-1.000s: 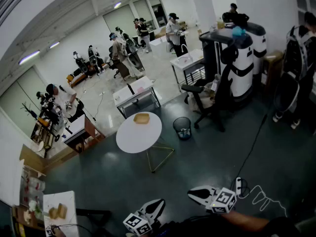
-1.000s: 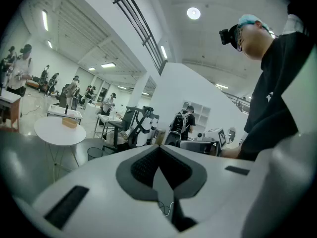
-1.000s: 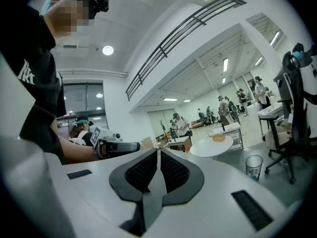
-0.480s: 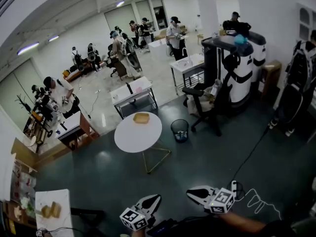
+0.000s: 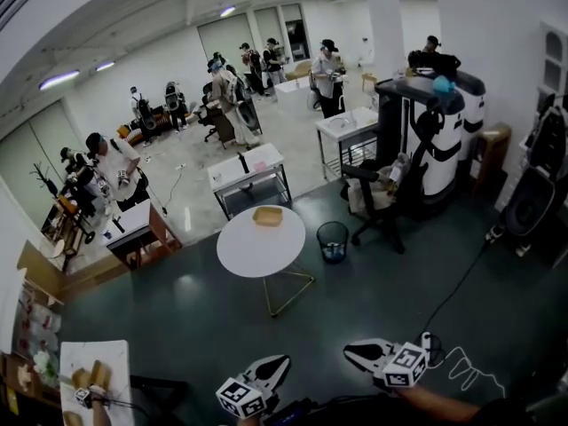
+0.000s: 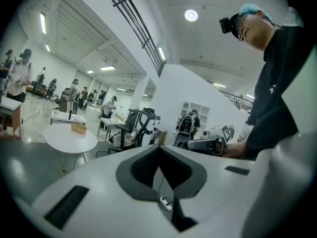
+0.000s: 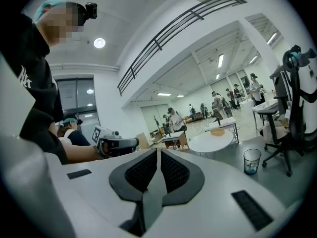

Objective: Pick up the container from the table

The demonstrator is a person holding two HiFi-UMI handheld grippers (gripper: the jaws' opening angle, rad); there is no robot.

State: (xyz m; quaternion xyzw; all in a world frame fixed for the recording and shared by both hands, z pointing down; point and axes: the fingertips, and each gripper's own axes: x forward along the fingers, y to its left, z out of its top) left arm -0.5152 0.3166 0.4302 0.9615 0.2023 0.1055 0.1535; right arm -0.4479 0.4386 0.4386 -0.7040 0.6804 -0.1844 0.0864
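Observation:
The container is a small tan box at the far side of a round white table, several steps ahead on the dark floor. It also shows small in the left gripper view as the container and in the right gripper view as the container. My left gripper and right gripper are held low at the bottom of the head view, far from the table and pointing roughly level. Both are shut with nothing between the jaws: left gripper, right gripper.
A mesh waste bin stands right of the round table, with an office chair beyond it. A white desk lies behind the table. Several people stand at the back. A cable lies on the floor at right.
The room has slid slightly in the head view and the round table now sits a little further right. Both grippers stay shut and empty, low in the frame.

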